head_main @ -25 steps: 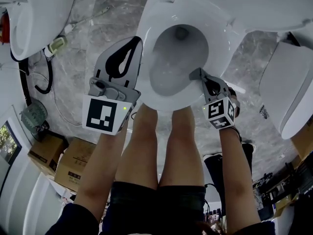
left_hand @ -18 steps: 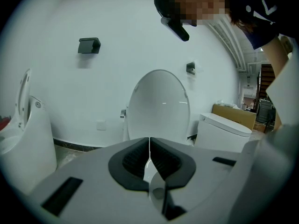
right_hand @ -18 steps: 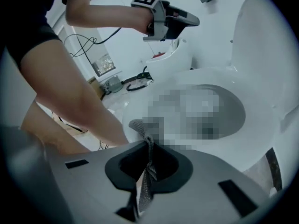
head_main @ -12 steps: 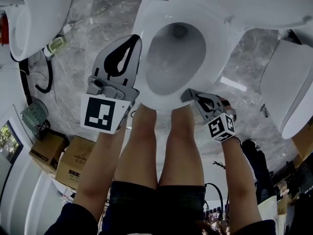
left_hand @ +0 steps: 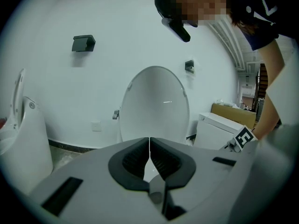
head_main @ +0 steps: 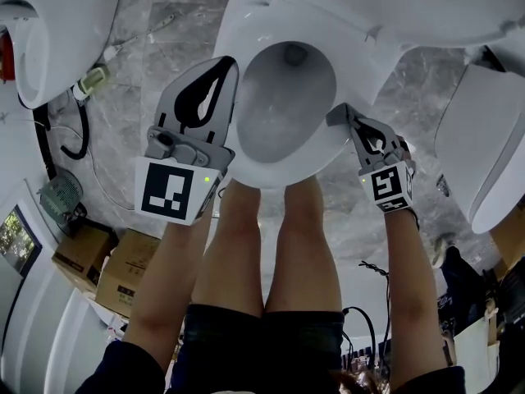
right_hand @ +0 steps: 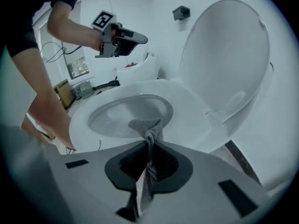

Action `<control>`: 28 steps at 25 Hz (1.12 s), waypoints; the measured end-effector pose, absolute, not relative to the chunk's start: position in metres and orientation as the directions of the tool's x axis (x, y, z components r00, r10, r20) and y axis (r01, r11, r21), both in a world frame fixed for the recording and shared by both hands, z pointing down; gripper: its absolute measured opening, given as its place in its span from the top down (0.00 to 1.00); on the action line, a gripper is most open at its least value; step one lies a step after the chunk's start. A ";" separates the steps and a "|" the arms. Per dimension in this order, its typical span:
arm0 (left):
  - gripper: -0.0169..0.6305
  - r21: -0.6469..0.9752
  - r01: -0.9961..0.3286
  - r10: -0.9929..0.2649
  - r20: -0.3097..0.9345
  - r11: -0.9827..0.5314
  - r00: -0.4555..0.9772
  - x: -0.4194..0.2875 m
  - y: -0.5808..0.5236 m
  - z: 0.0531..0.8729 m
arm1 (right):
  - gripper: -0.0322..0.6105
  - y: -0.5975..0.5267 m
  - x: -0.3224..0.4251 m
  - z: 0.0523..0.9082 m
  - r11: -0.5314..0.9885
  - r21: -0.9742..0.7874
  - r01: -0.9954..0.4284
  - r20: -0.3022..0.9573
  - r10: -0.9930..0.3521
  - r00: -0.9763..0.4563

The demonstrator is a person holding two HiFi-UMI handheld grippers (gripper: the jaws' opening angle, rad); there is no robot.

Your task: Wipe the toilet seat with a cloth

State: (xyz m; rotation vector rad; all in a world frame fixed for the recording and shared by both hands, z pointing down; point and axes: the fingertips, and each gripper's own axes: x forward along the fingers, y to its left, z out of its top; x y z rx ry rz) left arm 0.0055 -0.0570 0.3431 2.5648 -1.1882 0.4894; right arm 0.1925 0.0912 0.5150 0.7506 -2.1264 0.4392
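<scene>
The white toilet seat (head_main: 354,79) rings the bowl, with the lid (right_hand: 226,55) standing up behind it. My right gripper (head_main: 335,120) is at the seat's right front rim, shut on a grey knitted cloth (right_hand: 146,127). The cloth bunches out past the jaws and hangs over the seat (right_hand: 187,108); whether it touches the seat is hard to tell. My left gripper (head_main: 229,64) hovers beside the seat's left edge, shut with nothing in it. In the left gripper view its jaws meet (left_hand: 149,143) and point at the raised lid (left_hand: 156,101).
The person's bare legs (head_main: 271,245) stand right in front of the bowl. Another white fixture (head_main: 57,23) is at the far left and one more (head_main: 484,146) at the right. Cardboard boxes (head_main: 123,273), a small fan (head_main: 56,195) and cables (head_main: 78,134) lie on the marble floor.
My right gripper slid with the cloth from the right front of the rim toward the front, then back out to the right side. The left gripper has barely moved.
</scene>
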 end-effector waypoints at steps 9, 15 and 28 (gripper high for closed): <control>0.94 0.119 -0.786 -0.694 0.402 -0.607 0.597 0.016 -0.064 0.343 | 0.90 0.188 0.104 0.520 0.924 -0.223 -0.312 0.816 0.001 -0.579; 0.94 0.109 -0.786 -0.690 0.417 -0.608 0.592 0.016 -0.065 0.348 | 0.90 0.128 0.137 0.531 0.941 -0.109 -0.321 0.867 -0.068 -0.494; 0.94 0.140 -0.835 -0.744 0.395 -0.531 0.539 0.006 -0.078 0.344 | 0.90 0.078 0.156 0.535 0.906 -0.096 -0.413 0.915 -0.083 -0.395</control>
